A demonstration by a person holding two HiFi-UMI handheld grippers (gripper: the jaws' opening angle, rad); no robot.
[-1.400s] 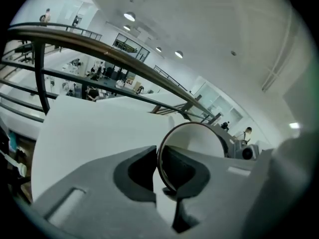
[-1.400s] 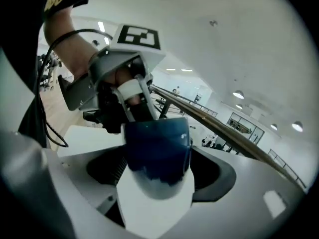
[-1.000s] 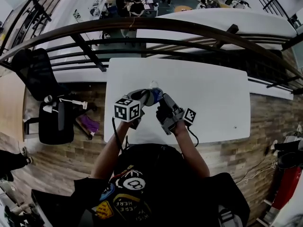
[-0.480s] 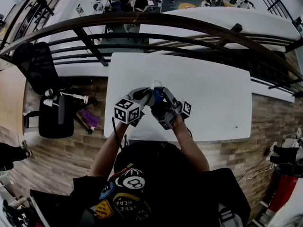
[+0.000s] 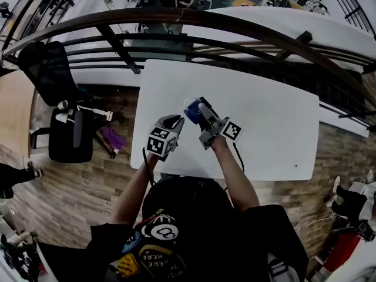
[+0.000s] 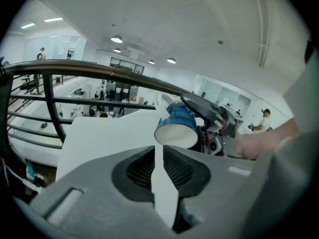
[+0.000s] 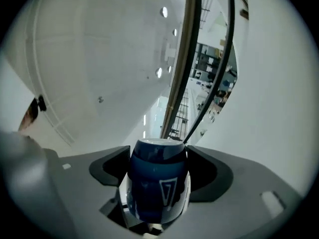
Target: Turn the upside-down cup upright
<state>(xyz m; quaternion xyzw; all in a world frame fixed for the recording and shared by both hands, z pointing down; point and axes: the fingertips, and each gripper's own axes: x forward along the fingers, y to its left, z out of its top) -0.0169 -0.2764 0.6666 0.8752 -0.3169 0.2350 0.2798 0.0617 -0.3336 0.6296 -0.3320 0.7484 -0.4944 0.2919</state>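
A blue cup [image 5: 191,108] with a white triangle mark hangs above the white table [image 5: 264,110], tipped on its side. My right gripper [image 5: 197,108] is shut on it, with the cup's body [image 7: 158,183] wedged between the two jaws, which have widened slightly. In the left gripper view the cup [image 6: 177,126] turns a round white end toward me, and the right gripper [image 6: 214,121] clasps it from behind. My left gripper [image 5: 174,121] sits lower and nearer, apart from the cup. Its jaws [image 6: 158,151] have just been opening to a narrow gap with nothing between them.
A dark curved railing [image 5: 194,25] runs behind the table's far edge. A black chair [image 5: 50,69] stands on the wooden floor at the left, with small items [image 5: 108,138] below it. The table's near edge [image 5: 176,172] lies just under my arms.
The left gripper has come off the cup and dropped toward the table's near edge. The right gripper has rolled and moved farther over the table with the cup in it.
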